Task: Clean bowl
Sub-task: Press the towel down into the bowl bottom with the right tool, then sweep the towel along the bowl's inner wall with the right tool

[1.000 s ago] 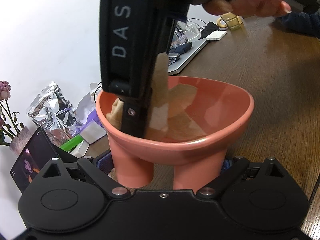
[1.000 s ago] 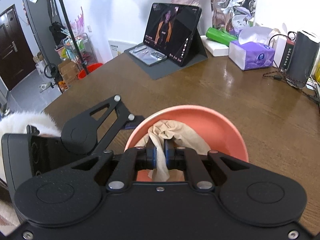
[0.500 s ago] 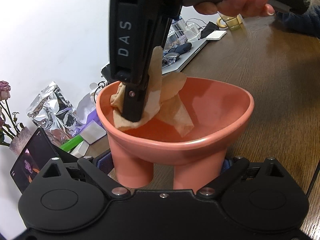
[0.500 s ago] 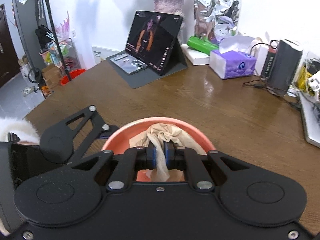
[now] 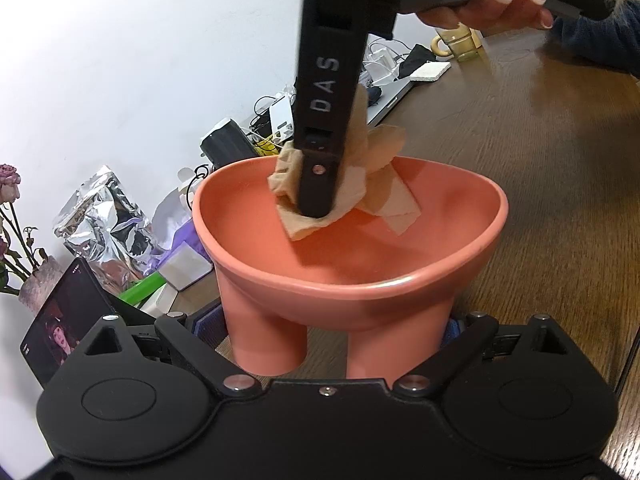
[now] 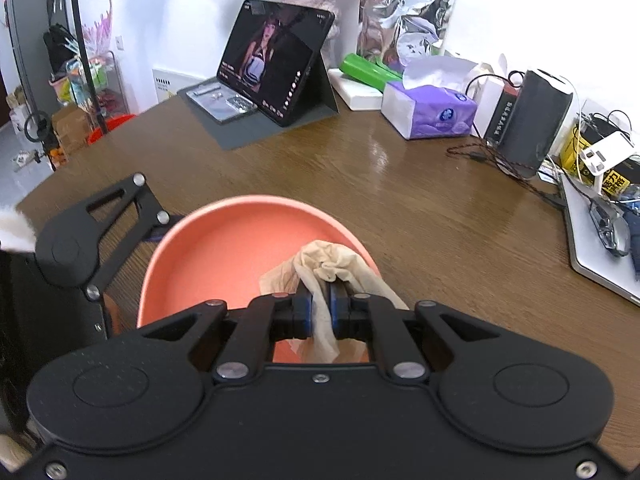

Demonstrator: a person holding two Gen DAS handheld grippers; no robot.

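Right gripper (image 6: pixel 320 314) clamped on beige cloth (image 6: pixel 332 264), cloth pressed against inner wall of pink bowl (image 5: pixel 400 240). Bowl held above bench (image 6: pixel 420 216) by its legs in left gripper (image 5: pixel 326 344). Risks: cloth slipping from jaws under wiping drag; side push twisting bowl out of leg grip.

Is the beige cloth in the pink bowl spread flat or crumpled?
Crumpled. The cloth is bunched into folds and pinched between the right tongs, hanging inside the bowl near its wall.
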